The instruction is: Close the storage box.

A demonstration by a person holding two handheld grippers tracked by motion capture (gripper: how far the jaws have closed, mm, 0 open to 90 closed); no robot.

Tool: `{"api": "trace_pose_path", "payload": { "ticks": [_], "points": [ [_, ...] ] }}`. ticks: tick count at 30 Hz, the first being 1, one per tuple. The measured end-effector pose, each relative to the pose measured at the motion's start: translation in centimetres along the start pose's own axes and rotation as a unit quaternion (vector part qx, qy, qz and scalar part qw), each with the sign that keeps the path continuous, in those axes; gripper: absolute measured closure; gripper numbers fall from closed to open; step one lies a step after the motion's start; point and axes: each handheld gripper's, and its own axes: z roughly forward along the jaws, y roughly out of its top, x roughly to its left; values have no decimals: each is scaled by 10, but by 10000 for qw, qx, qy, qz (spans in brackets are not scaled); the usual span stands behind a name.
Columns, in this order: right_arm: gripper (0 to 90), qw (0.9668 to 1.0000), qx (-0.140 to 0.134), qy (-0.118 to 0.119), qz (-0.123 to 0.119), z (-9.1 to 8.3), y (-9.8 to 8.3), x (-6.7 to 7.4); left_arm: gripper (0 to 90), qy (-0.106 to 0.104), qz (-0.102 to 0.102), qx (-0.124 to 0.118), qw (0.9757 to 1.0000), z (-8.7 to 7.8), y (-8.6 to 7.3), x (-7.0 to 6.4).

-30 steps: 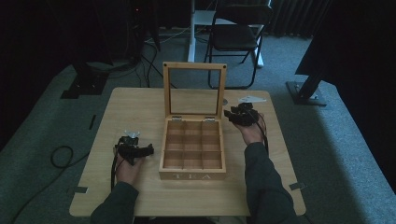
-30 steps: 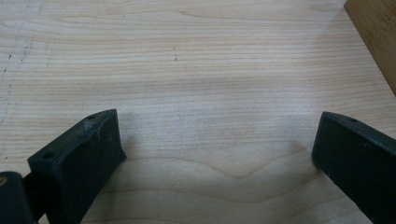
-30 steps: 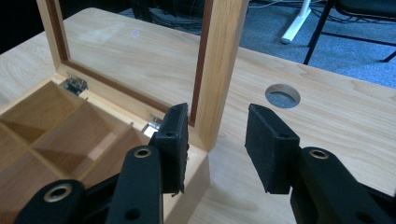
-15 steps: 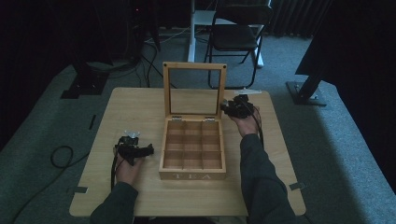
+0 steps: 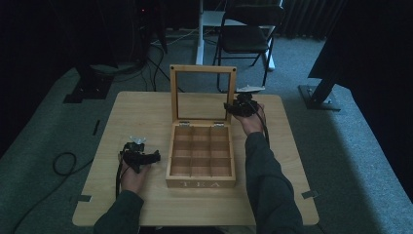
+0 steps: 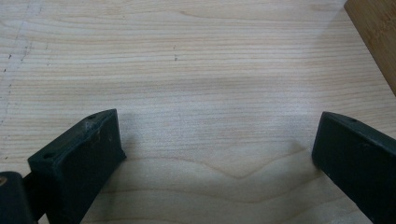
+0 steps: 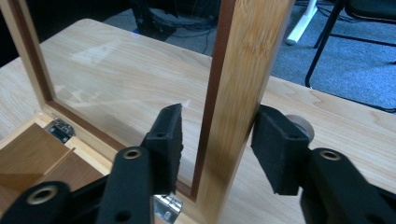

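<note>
A wooden tea box point(image 5: 200, 184) marked TEA stands open at the table's middle, its compartments empty. Its glass-paned lid point(image 5: 203, 70) stands upright at the back. My right gripper point(image 5: 233, 108) is open at the lid's right side, low on it near the hinge. In the right gripper view the gripper point(image 7: 217, 140) straddles the lid's frame post point(image 7: 243, 70): one jaw is on the glass side with a small gap, the other is against the outer edge. My left gripper point(image 5: 151, 157) rests low to the left of the box. Its jaws point(image 6: 215, 149) are wide open over bare wood, with the box's corner point(image 6: 373, 32) at the upper right.
The light wooden table point(image 5: 146, 107) has bare room left and right of the box. A metal hinge point(image 7: 60, 128) joins lid and box. Behind the table are a dark chair point(image 5: 246, 39) and a white desk leg point(image 5: 199, 29). Cables point(image 5: 63, 163) lie on the carpet at left.
My right gripper has moved left and farther back along the table until its jaws straddle the lid's right frame. The left gripper and the box have not moved.
</note>
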Motion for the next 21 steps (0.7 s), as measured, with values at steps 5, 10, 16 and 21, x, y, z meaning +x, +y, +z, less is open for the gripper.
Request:
{"api": "trace_pose_path", "payload": {
  "ticks": [5, 10, 16, 21],
  "points": [
    [581, 9999, -51, 65, 61, 1, 5, -5, 17, 0, 0, 0, 10000, 0, 0, 0],
    [590, 10000, -40, 32, 48, 2, 9, -5, 17, 0, 0, 1, 10000, 0, 0, 0],
    [602, 10000, -78, 0, 19, 1, 14, -5, 17, 0, 1, 1, 10000, 0, 0, 0],
    [626, 10000, -99, 11, -4, -4, 13, -4, 17, 0, 3, 2, 10000, 0, 0, 0]
  ]
}}
